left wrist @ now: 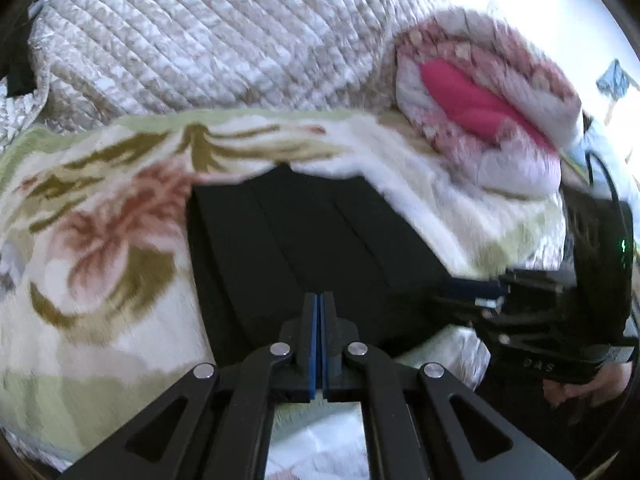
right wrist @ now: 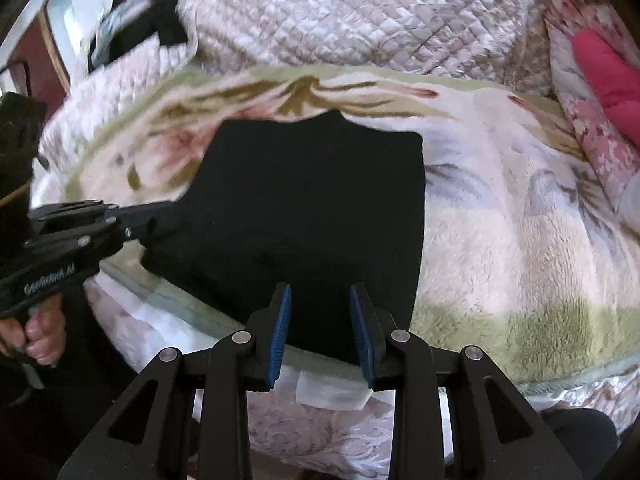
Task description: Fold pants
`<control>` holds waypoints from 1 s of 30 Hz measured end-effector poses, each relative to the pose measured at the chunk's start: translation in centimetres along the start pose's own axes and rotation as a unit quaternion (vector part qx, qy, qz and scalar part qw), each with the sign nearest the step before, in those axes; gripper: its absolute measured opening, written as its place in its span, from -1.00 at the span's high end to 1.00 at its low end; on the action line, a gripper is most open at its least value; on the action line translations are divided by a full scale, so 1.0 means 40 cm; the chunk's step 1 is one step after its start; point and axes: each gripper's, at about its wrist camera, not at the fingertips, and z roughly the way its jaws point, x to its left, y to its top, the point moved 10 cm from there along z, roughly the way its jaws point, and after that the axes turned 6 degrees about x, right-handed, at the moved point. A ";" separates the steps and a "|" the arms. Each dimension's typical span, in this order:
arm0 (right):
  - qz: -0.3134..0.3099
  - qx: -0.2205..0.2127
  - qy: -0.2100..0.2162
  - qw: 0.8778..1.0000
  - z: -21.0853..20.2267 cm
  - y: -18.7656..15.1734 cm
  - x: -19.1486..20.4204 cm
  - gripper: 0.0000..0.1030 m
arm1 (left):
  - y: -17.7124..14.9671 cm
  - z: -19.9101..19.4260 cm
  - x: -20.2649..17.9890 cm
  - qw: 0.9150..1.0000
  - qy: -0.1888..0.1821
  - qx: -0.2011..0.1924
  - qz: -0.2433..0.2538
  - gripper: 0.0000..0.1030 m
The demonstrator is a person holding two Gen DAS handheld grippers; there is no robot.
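Note:
The black pants (right wrist: 304,208) lie folded into a compact rectangle on a floral fleece blanket (right wrist: 520,240); they also show in the left wrist view (left wrist: 304,240). My left gripper (left wrist: 319,300) is shut, its blue pads together over the near edge of the pants; whether cloth is pinched between them I cannot tell. It shows from the side in the right wrist view (right wrist: 168,220), at the left edge of the pants. My right gripper (right wrist: 320,296) is open and empty, its fingers over the near edge of the pants. It shows in the left wrist view (left wrist: 480,292) at the right.
A quilted beige bedspread (left wrist: 200,40) is heaped behind the blanket. A floral pillow with a pink item (left wrist: 472,100) lies at the back right. A hand (right wrist: 36,332) holds the left gripper's handle. The bed's front edge (right wrist: 320,420) is just below the grippers.

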 end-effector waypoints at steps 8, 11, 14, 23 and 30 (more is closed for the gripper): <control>-0.026 -0.013 -0.019 0.999 0.011 -0.005 0.006 0.30 | -0.031 0.032 0.025 1.000 0.026 0.006 -0.001 0.94; -0.017 -0.014 -0.009 1.000 0.009 -0.006 0.004 0.29 | -0.033 0.035 0.031 1.000 0.024 0.004 -0.012 0.94; -0.010 -0.014 0.000 1.000 0.008 -0.005 0.007 0.21 | -0.033 0.036 0.032 1.000 0.027 0.004 -0.015 0.94; 0.006 -0.001 0.020 1.000 0.002 0.004 0.009 0.07 | -0.027 0.032 0.033 0.999 0.031 0.011 -0.022 0.94; 0.031 -0.013 0.019 0.999 -0.028 0.025 -0.020 0.07 | -0.012 0.021 0.037 0.999 0.045 0.011 -0.018 0.92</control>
